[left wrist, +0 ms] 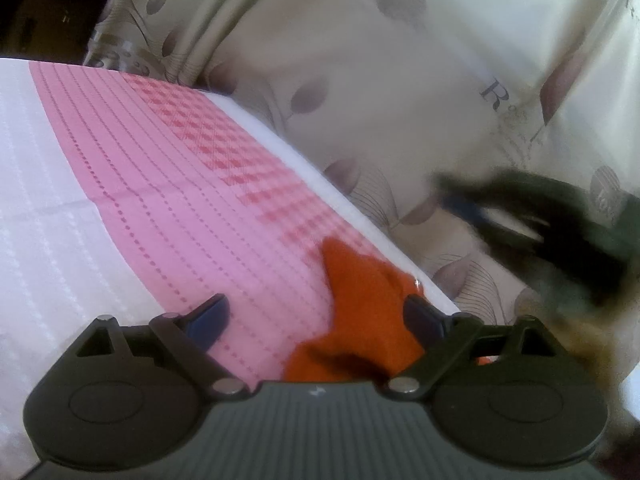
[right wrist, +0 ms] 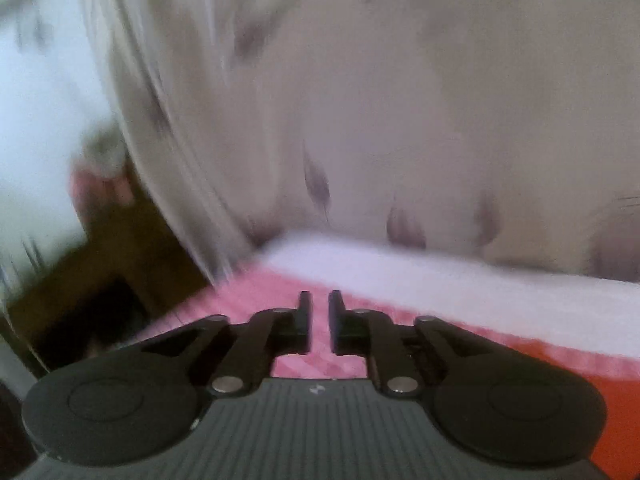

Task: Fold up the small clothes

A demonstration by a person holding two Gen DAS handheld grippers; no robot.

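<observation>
An orange garment (left wrist: 360, 312) lies bunched on the pink patterned cloth (left wrist: 180, 184) near the table's far edge. My left gripper (left wrist: 316, 316) is open just above it, its right finger (left wrist: 420, 316) touching the orange fabric and its left finger (left wrist: 210, 320) over the pink cloth. The right gripper shows as a dark blur in the left wrist view (left wrist: 540, 216), off past the table edge. In the blurred right wrist view, my right gripper (right wrist: 319, 320) has its fingers almost together with nothing between them, over the pink cloth (right wrist: 288, 296). A patch of orange garment (right wrist: 616, 400) shows at lower right.
The table is covered by a white cloth (left wrist: 36, 184) under the pink one. A pale curtain with leaf prints (left wrist: 360, 80) hangs right behind the table edge. A dark wooden area (right wrist: 120, 260) lies to the left in the right wrist view.
</observation>
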